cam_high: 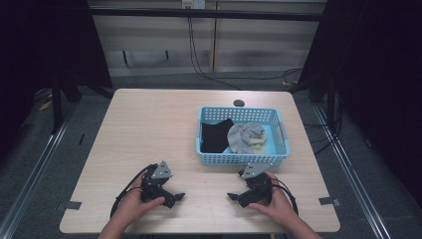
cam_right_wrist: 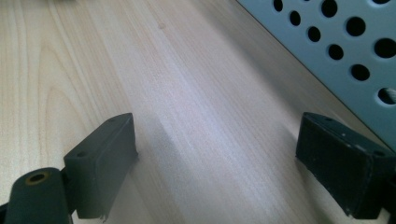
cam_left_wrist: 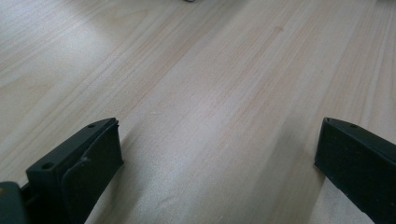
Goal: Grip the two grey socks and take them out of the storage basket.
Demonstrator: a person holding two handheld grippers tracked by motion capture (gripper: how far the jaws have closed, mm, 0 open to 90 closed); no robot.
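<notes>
Pale wood grain covers the rectangular surface (cam_high: 149, 129) in the high view, smooth and bare across its left half. A light blue plastic basket (cam_high: 242, 159) with perforated walls sits right of centre, holding a black cloth (cam_high: 215, 135), a crumpled grey cloth (cam_high: 244, 137) and a small cream piece (cam_high: 259, 144). The left gripper (cam_high: 174, 196) rests near the front edge, held by a hand, its tips pointing right; the right gripper (cam_high: 234, 196) lies just in front of the basket's near wall, tips pointing left. The two are apart, with bare wood between them.

In the left gripper view, the fingers (cam_left_wrist: 88, 163) are matte black blocks with flat rubbery pads, standing wide apart with nothing between them, low over the streaked wood.

In the right gripper view, the fingers (cam_right_wrist: 102, 158) likewise stand spread wide and hold nothing. The basket wall (cam_right_wrist: 336, 42), grey-blue with rows of round holes, runs diagonally just beside the right-hand finger; free wood stretches away on the other side.
</notes>
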